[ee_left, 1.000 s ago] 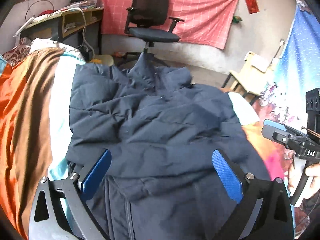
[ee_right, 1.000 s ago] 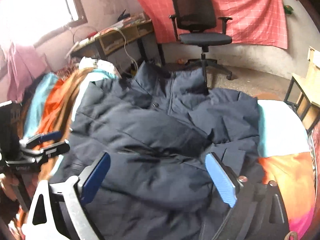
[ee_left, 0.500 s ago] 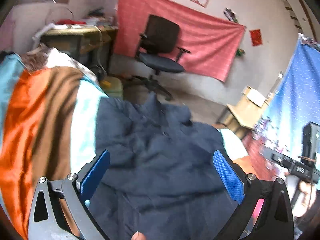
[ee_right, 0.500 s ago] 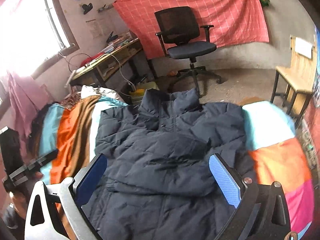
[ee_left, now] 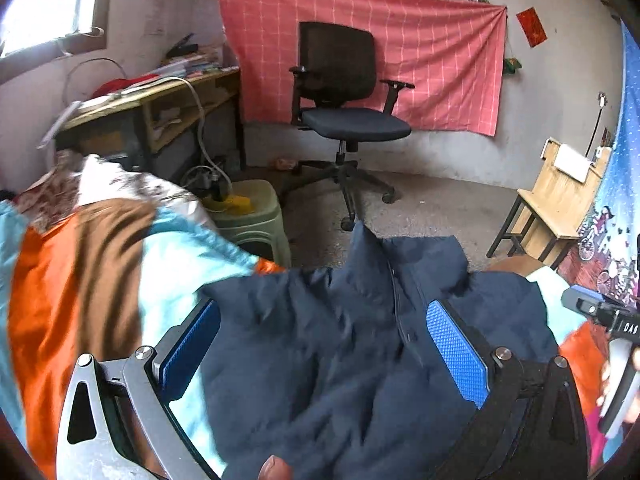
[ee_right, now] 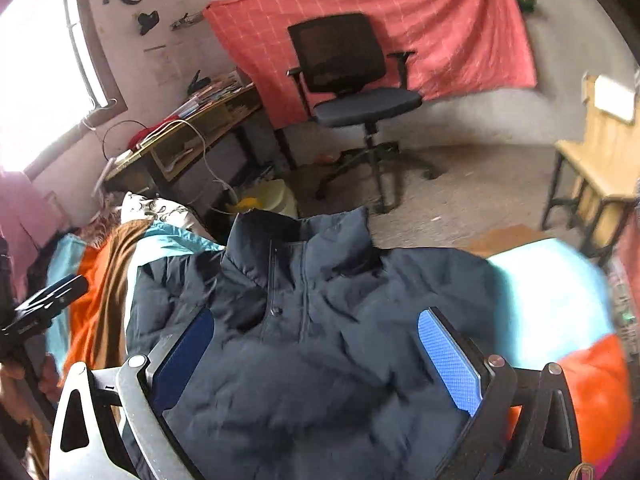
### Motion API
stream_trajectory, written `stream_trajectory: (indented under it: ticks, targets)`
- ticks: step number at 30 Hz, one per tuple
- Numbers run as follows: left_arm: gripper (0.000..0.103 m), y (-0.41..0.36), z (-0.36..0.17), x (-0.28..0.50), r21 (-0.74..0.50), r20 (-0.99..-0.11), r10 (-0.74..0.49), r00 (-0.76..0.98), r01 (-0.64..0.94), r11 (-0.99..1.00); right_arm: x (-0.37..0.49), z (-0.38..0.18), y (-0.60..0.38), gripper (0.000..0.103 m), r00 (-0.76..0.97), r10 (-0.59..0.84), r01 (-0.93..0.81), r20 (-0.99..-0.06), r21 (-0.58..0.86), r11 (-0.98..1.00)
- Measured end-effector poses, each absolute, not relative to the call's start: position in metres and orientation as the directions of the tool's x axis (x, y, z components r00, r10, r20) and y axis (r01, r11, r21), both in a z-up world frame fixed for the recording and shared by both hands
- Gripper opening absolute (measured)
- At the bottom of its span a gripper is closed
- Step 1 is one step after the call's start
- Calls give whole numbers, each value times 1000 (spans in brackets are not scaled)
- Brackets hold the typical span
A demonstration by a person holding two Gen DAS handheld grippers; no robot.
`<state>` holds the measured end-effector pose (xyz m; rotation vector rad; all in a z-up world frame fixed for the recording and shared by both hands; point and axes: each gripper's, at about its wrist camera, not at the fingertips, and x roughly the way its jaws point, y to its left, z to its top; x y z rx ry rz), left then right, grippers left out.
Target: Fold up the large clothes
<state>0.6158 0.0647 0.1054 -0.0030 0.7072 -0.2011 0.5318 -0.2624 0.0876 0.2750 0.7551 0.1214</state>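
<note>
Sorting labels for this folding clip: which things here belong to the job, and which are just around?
Part of the job: navy padded jacket, spread on the striped blanket; left gripper and right gripper, both open above it.

Just around: office chair, desk, red wall cloth, wooden stool, green plastic stool.

Left gripper [ee_left: 320,344] gapes above navy jacket [ee_left: 340,360].

left gripper [ee_left: 320,344]: blue textured pads, one silver finger, one black.
</note>
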Motion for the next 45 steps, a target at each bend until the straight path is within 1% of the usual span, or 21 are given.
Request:
stream_trajectory:
  ticks: [3, 7, 11, 14, 15, 16, 17, 18, 19, 20, 21, 22, 23, 24, 25, 26, 28, 30, 37, 40, 45]
  targets:
    - [101, 43, 83, 663, -83, -678, -200, 707, 197, 977, 579, 66, -274, 103, 718, 214, -4, -662, 304, 953]
    - [101, 23, 55, 722, -113, -725, -195, 661, 165, 980, 647, 42, -290, 103, 694, 263, -13, -670, 353, 935]
    - [101, 11, 29, 767, -52, -754, -97, 650, 88, 995, 697, 18, -307, 103, 680, 279, 55, -678, 426, 903]
    - [101, 15, 16, 786, -45, -756, -57, 652, 35, 998, 731, -9, -320, 103, 642, 296, 120, -707, 474, 872]
    - [100, 20, 13, 790, -59, -750, -59, 658, 21, 998, 739, -16, -324, 101, 631, 304, 135, -714, 487, 863]
    - [98, 23, 13, 790, -76, -744, -69, 664, 18, 997, 745, -22, -326, 97, 626, 312, 146, -715, 501, 853]
    - [90, 28, 11, 792, -96, -738, -80, 670, 13, 995, 751, -27, -328, 94, 619, 327, 150, -714, 517, 843]
    - [77, 32, 9, 793, -121, -736, -99, 669, 14, 993, 757, -32, -329, 90, 606, 345, 151, -717, 529, 835]
    - [67, 32, 9, 795, -138, -741, -115, 661, 17, 990, 761, -35, -330, 86, 594, 353, 155, -723, 534, 831]
    - [46, 35, 6, 797, -167, -753, -148, 641, 31, 986, 764, -41, -330, 84, 581, 364, 161, -728, 541, 826]
    - [29, 35, 6, 798, -186, -757, -172, 631, 44, 982, 766, -44, -330, 80, 572, 376, 163, -730, 550, 819]
    - [23, 35, 7, 797, -201, -756, -191, 626, 55, 978, 767, -48, -329, 73, 562, 394, 162, -727, 564, 810]
    - [12, 35, 9, 795, -218, -751, -213, 625, 71, 974, 768, -49, -327, 67, 558, 405, 158, -724, 572, 805]
    - [7, 32, 12, 791, -223, -746, -228, 625, 87, 971, 769, -50, -324, 51, 552, 415, 152, -723, 577, 803]
    - [7, 31, 15, 787, -217, -742, -229, 630, 98, 971, 767, -49, -321, 39, 547, 421, 141, -723, 576, 805]
    - [5, 30, 18, 780, -202, -735, -225, 639, 110, 973, 764, -47, -319, 37, 550, 412, 137, -727, 565, 814]
    - [4, 26, 26, 770, -183, -726, -216, 653, 118, 976, 754, -37, -316, 23, 570, 397, 111, -719, 547, 830]
    - [3, 29, 36, 752, -191, -704, -231, 671, 135, 972, 746, -29, -311, 17, 579, 396, 91, -713, 539, 837]
    - [2, 54, 75, 661, -211, -619, -273, 737, 179, 961, 676, 34, -297, 13, 658, 398, -73, -639, 473, 878]
    - [1, 53, 88, 611, -156, -586, -282, 759, 236, 959, 625, 62, -287, 13, 703, 386, -168, -597, 388, 906]
    - [1, 46, 94, 524, -122, -549, -333, 766, 321, 939, 540, 72, -267, 12, 752, 350, -263, -558, 233, 936]
